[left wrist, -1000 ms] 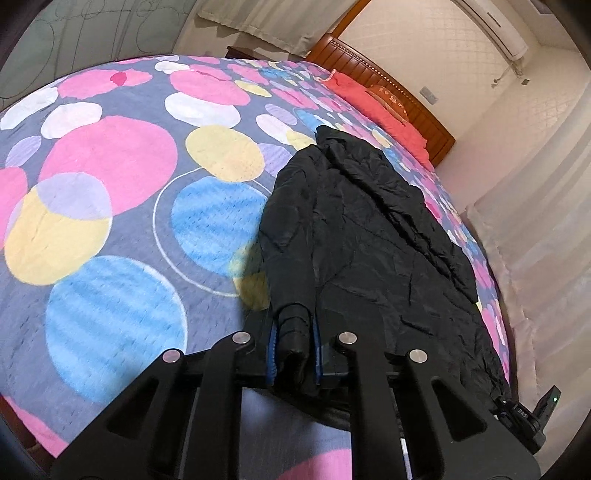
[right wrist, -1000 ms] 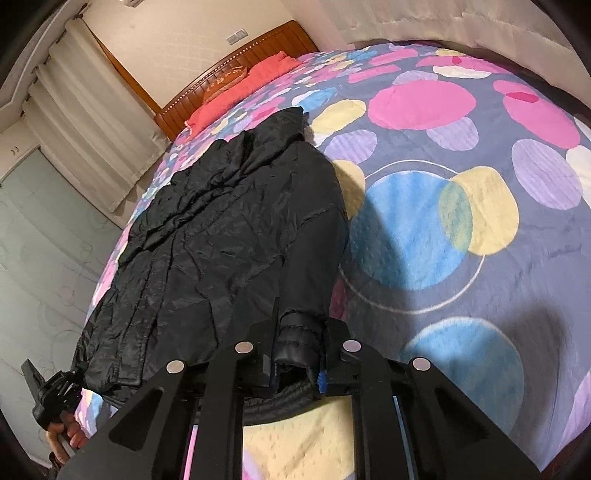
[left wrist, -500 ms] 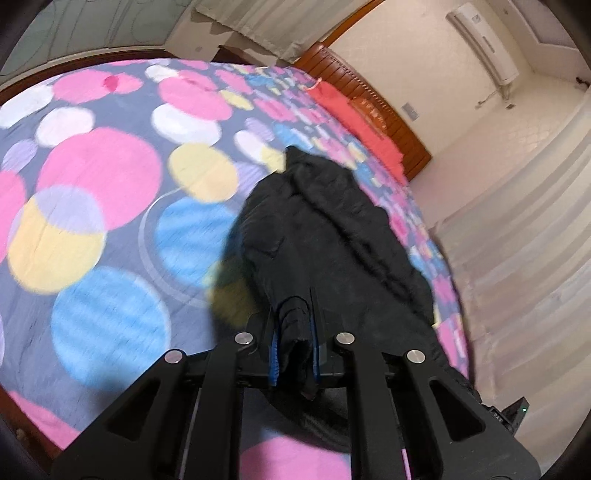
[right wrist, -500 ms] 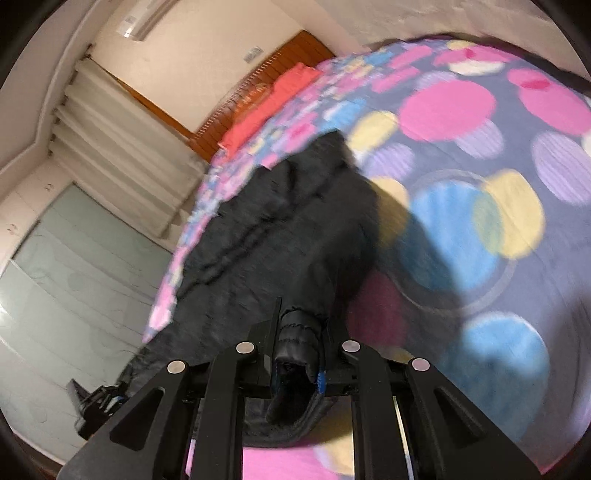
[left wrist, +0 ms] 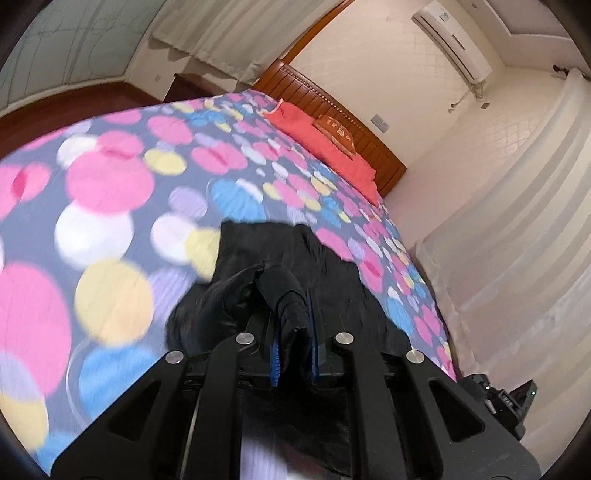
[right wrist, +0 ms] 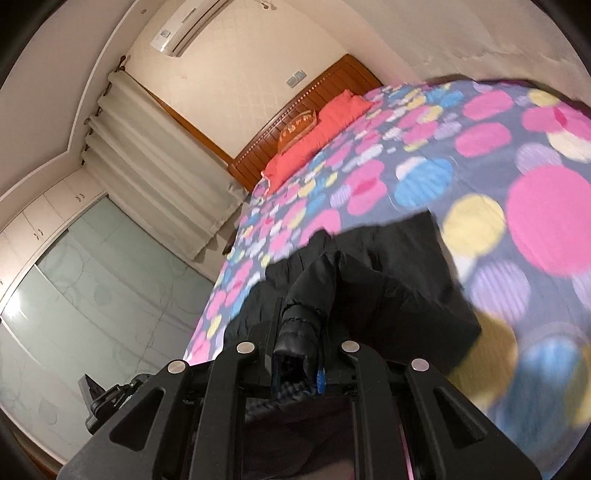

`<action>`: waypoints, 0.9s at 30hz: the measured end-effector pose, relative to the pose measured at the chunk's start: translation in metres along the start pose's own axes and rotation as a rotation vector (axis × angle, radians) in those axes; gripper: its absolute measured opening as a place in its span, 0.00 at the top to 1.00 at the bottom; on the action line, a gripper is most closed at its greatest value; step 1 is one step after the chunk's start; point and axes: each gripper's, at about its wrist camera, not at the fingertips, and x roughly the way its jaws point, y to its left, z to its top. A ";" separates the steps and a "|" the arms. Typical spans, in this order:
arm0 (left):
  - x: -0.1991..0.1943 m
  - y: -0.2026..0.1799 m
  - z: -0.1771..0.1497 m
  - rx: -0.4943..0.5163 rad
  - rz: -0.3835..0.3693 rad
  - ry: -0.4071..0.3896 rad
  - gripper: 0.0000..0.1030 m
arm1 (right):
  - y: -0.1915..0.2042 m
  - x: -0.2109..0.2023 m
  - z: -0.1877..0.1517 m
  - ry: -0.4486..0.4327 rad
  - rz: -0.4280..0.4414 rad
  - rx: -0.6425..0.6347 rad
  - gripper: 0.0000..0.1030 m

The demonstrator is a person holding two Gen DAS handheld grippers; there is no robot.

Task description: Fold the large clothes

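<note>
Two grippers, left gripper [left wrist: 293, 343] and right gripper [right wrist: 297, 354], each clamp the black puffer jacket [left wrist: 295, 266] hem; slick fabric may slip out mid-lift.

Two wrist views, both looking forward and down along the bed [left wrist: 110, 184] towards the headboard [left wrist: 332, 114].

Left view: mounted just behind the left gripper [left wrist: 293, 347], close above the black jacket [left wrist: 332, 280], curtain [left wrist: 517, 258] to the right. Right view: same seat behind the right gripper [right wrist: 297, 354], curtain [right wrist: 159, 147] to the left. Shared: jacket [right wrist: 399, 280], red pillows [left wrist: 325, 147], air conditioner [right wrist: 188, 26].
</note>
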 end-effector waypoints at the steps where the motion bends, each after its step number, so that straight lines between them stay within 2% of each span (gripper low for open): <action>1: 0.008 -0.002 0.009 0.005 0.007 0.000 0.90 | 0.000 0.008 0.009 -0.008 -0.001 0.001 0.87; 7: 0.087 -0.011 0.066 0.013 0.076 0.019 0.90 | -0.001 0.062 0.065 -0.044 -0.041 -0.002 0.87; 13: 0.178 -0.006 0.102 0.052 0.192 0.046 0.90 | -0.031 0.142 0.106 -0.013 -0.155 0.027 0.87; 19: 0.261 0.020 0.115 0.039 0.282 0.102 0.90 | -0.078 0.223 0.115 0.081 -0.277 0.057 0.87; 23: 0.301 0.027 0.106 0.094 0.345 0.136 0.89 | -0.101 0.260 0.109 0.142 -0.334 0.060 0.86; 26: 0.314 0.032 0.100 0.113 0.349 0.161 0.84 | -0.116 0.271 0.102 0.178 -0.336 0.097 0.81; 27: 0.313 0.033 0.100 0.107 0.336 0.162 0.77 | -0.118 0.270 0.101 0.180 -0.321 0.108 0.79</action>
